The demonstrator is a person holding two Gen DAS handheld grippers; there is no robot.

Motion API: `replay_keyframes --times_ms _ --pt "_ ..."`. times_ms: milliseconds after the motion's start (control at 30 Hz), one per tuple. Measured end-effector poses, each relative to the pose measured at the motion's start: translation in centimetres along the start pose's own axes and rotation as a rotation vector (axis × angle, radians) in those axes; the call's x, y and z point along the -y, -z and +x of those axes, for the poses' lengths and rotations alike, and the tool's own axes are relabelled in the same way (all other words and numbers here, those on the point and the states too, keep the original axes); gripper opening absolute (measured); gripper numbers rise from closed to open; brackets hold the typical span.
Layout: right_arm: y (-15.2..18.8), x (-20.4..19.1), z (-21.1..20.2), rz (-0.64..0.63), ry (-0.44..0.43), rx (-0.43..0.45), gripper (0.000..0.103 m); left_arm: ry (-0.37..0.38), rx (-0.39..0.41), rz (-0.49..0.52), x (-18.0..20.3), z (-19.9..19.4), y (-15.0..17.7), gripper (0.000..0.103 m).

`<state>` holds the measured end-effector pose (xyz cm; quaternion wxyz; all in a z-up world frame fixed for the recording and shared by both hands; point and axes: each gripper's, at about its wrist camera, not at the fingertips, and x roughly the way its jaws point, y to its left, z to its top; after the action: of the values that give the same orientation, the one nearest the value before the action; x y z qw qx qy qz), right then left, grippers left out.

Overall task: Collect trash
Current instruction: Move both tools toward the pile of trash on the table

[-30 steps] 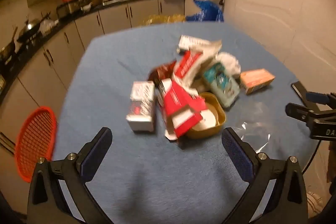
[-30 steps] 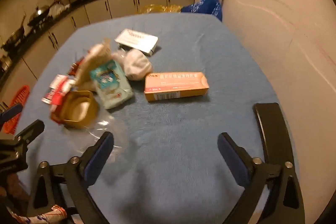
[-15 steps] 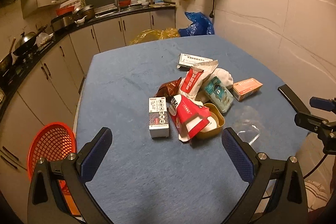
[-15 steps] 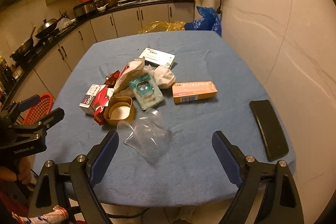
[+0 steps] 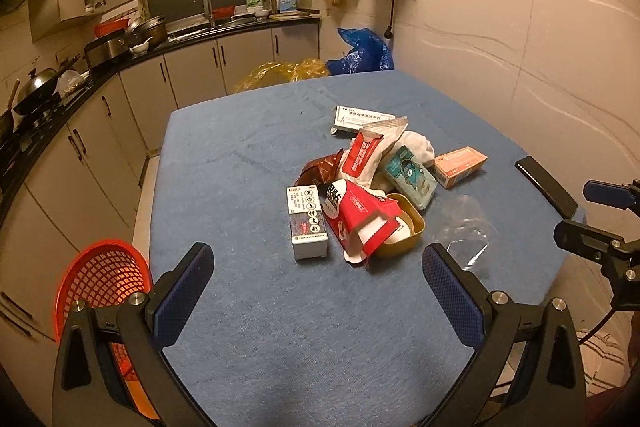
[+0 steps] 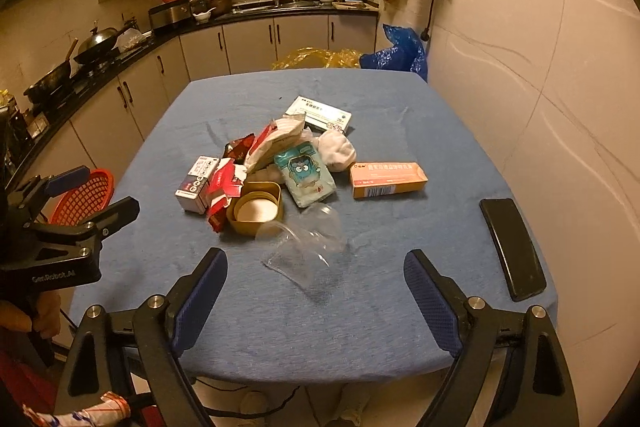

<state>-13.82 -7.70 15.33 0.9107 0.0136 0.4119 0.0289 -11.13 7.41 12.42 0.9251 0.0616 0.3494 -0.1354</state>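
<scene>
On the table: four cardboard boxes [image 6: 389,179], one torn red carton [image 5: 357,217], three pouches or wrappers [image 6: 305,178], one gold tin [image 6: 257,207], one clear plastic bag [image 6: 306,247], one phone [image 6: 512,247]. Beside it, one red basket [image 5: 105,277].

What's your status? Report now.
Left tongs open, empty. Right tongs open, empty. Trash pile untouched on table. Black phone lies nearby.

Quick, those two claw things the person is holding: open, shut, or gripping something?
Left gripper: open, holding nothing, above the blue tablecloth.
Right gripper: open, holding nothing, near the crumpled clear plastic wrapper.
</scene>
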Motion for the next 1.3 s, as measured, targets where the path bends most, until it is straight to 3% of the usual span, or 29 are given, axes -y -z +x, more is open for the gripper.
replay_keyframes --times_ms 1300 --pt "1.5 -1.0 -0.8 0.003 0.026 -0.013 0.075 0.046 0.008 0.028 -0.8 -0.7 0.3 0.103"
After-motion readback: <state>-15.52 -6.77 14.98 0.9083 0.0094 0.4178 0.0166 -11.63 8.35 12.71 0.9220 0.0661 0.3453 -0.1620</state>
